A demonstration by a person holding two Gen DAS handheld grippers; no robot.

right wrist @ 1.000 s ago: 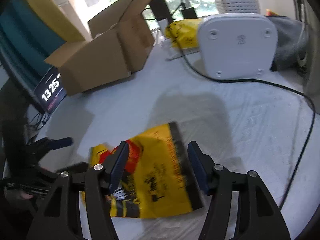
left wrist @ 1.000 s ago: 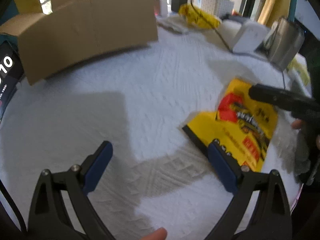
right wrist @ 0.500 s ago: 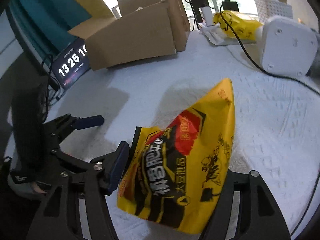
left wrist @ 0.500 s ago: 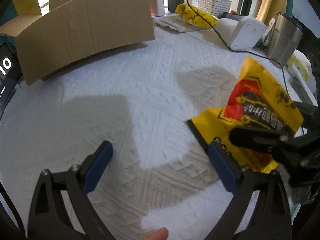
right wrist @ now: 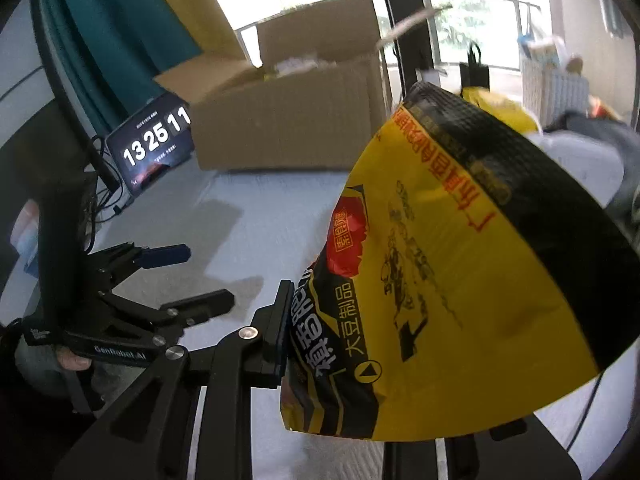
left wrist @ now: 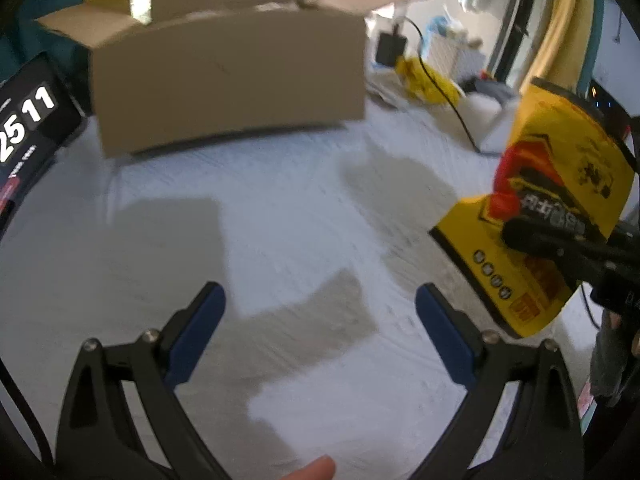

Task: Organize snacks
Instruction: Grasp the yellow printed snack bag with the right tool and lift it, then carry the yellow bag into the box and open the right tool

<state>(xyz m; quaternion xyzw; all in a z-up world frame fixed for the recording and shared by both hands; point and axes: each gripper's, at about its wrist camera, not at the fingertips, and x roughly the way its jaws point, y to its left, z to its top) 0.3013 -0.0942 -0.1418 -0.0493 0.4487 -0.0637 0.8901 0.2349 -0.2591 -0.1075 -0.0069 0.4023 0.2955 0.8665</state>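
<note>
A: What's changed w/ the right claw point(right wrist: 332, 344)?

B: It's just clamped shut on the yellow snack bag point(right wrist: 460, 280). A sec ago the bag lay flat on the white tablecloth point(left wrist: 280, 208) w/ the jaws standing wide either side of it. Now the bag's pinched at its lower end and up in the air, tilted, black top edge pointing up and away.

A: So it's off the table?

B: Yep, clear of the cloth. From the left side you see it hanging at the right point(left wrist: 560, 200), the dark finger across its lower half, its shadow on the cloth below.

A: And the left claw point(left wrist: 320, 336)?

B: Spread wide, nothing between the blue pads point(left wrist: 196, 336). It hovers over bare cloth, pointing toward the cardboard box point(left wrist: 228, 80).

A: Box is where the snack goes, I guess?

B: Prob. Flaps are open, it sits at the far side of the table next to the clock screen point(right wrist: 154, 148), and there looks to be stuff inside already, can't tell what. Bag's still well short of it, so pickup's done, carry-over and drop are left.

A: Any worry?

B: Grip's only on one end, so the bag could swing or slip on the way.
</note>
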